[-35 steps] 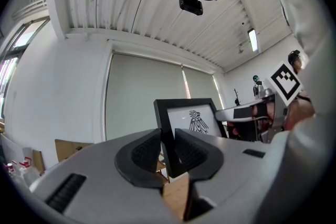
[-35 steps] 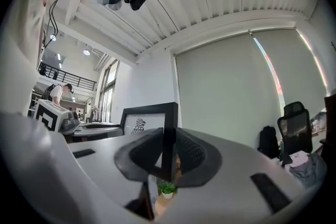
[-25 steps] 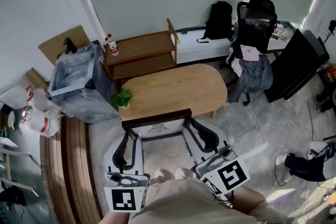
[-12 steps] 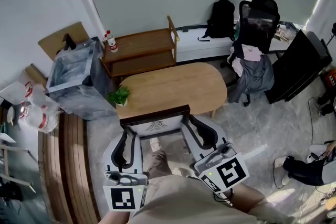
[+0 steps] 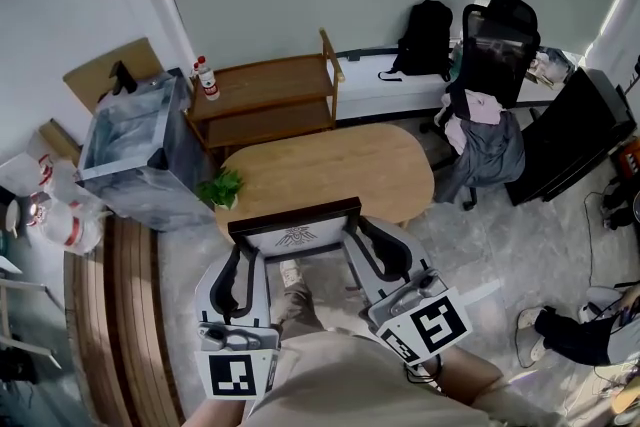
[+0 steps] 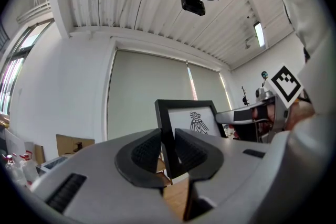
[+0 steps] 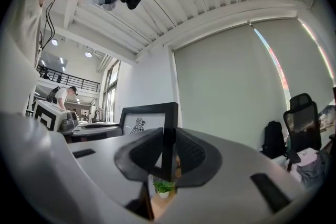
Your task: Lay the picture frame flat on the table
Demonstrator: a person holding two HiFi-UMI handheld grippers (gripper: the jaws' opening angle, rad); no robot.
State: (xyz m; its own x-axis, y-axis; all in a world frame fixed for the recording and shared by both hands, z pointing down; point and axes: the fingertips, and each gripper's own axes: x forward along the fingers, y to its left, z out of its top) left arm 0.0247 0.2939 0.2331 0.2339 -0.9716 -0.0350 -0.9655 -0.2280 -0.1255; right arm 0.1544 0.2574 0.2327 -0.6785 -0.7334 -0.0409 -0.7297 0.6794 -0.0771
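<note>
The picture frame [image 5: 296,233] is black, with a white sheet and a bird emblem, and is held upright in the air just short of the oval wooden table [image 5: 340,165]. My left gripper [image 5: 244,255] is shut on its left edge and my right gripper [image 5: 358,235] on its right edge. In the left gripper view the frame [image 6: 190,122] rises from between the pads of the left gripper [image 6: 168,152]. In the right gripper view the frame [image 7: 147,122] is seen edge-on, pinched by the right gripper [image 7: 169,152].
A small potted plant [image 5: 222,187] stands at the table's left end. Behind the table are a wooden shelf [image 5: 265,100] with a bottle [image 5: 207,80], a plastic-covered bin [image 5: 135,150], an office chair [image 5: 487,105] draped with clothes and a black cabinet [image 5: 570,130].
The frame stays clamped by both grippers at the same height. The person has stepped toward the table; a foot now shows below the frame and the table sits slightly nearer.
</note>
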